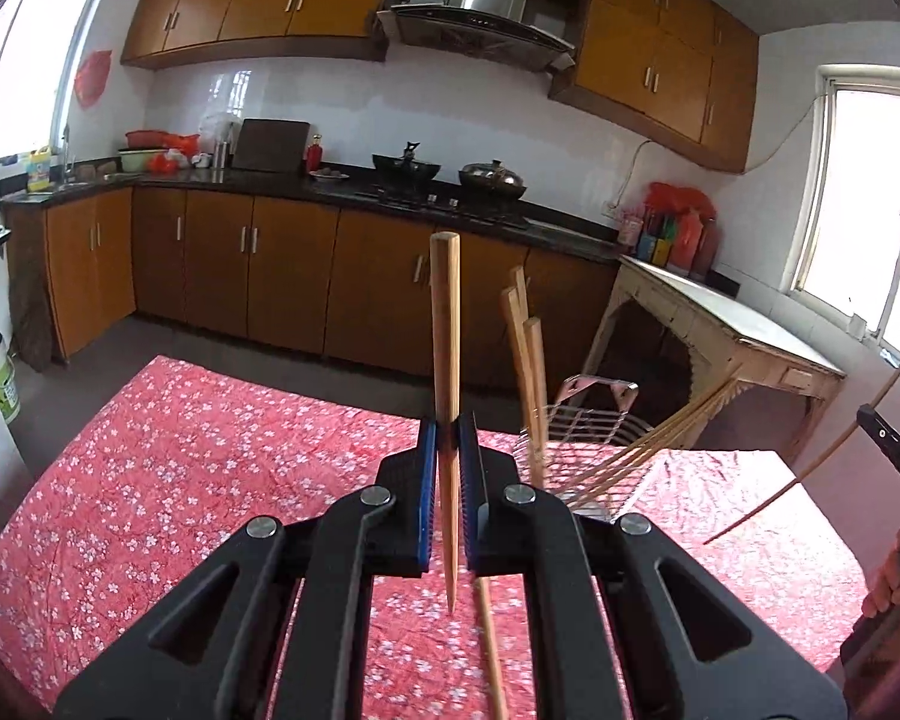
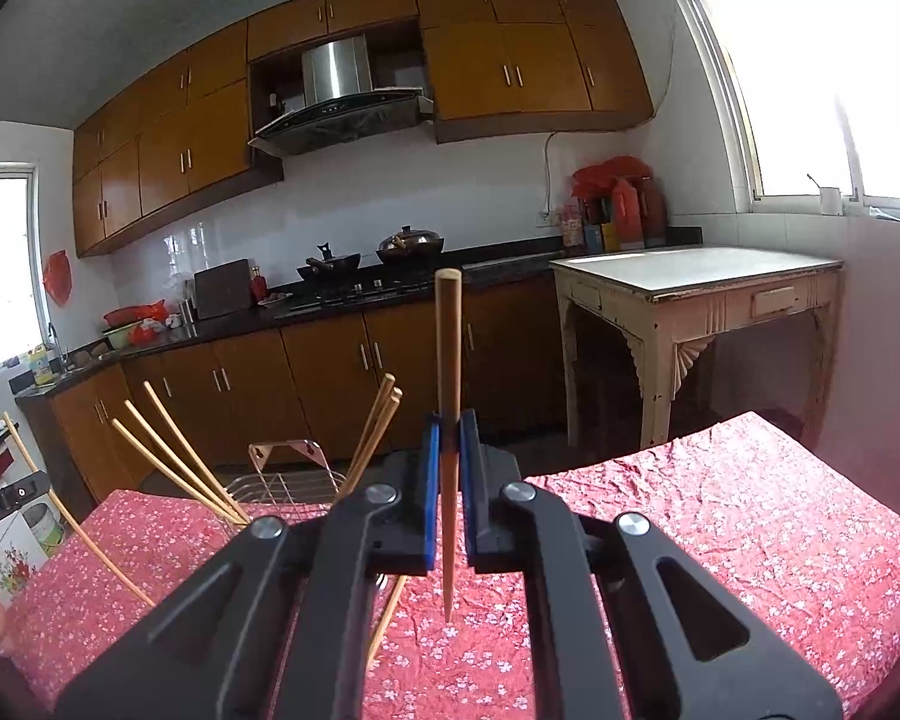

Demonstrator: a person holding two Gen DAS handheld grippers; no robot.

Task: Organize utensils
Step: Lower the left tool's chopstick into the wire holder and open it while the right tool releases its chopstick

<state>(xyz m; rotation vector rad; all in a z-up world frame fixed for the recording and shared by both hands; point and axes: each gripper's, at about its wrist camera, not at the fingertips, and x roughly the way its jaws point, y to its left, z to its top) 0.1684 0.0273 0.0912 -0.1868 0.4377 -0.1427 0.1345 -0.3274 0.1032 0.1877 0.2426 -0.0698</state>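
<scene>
Chopsticks stand upright in both our grips: the left gripper (image 1: 448, 456) is clamped on one chopstick (image 1: 446, 324), the right gripper (image 2: 448, 456) on another (image 2: 449, 360), long axes near vertical, tips hanging over the red cloth (image 1: 210, 450). The rack (image 1: 594, 420), already bristling with slanted sticks, sits right of centre in the left view and left of centre in the right view, so it lies between us, near both. We judge the open gaps among those sticks narrow; a loose chopstick (image 1: 492, 648) lies below.
</scene>
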